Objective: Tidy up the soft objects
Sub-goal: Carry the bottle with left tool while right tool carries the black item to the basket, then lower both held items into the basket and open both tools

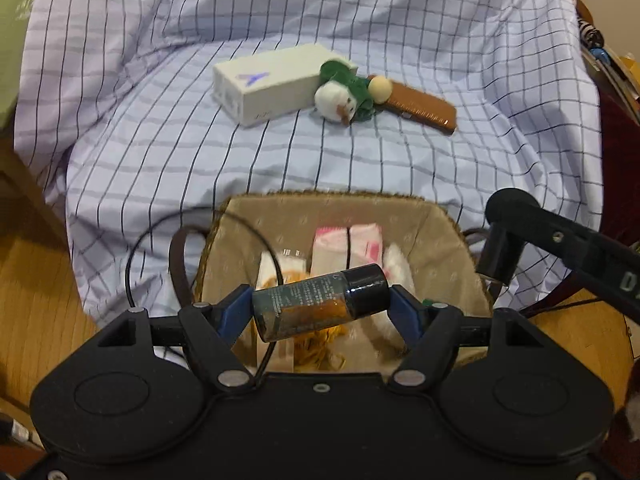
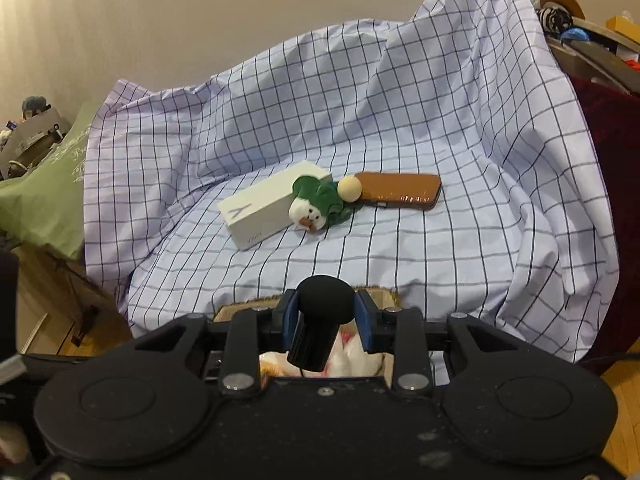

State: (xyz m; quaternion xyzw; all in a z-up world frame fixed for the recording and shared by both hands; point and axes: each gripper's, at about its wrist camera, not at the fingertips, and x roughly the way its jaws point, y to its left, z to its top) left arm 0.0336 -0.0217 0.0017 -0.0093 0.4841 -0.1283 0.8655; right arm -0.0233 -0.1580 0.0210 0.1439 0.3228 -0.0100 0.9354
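Left gripper jaws clamp a dark glass bottle over the fabric-lined wicker basket, soft packets already inside. Right gripper jaws clamp a black foam-tipped microphone. White-and-green plush snowman, upper centre on the checked sheet, still unsorted.

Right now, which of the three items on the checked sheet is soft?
The white plush snowman in green, lying between the rigid white box and the brown case.

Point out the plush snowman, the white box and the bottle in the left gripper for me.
plush snowman (image 1: 335, 98): left wrist view, on its white face.
white box (image 1: 276, 88): left wrist view, on its long side face.
bottle (image 1: 304, 300): left wrist view, on its labelled body.
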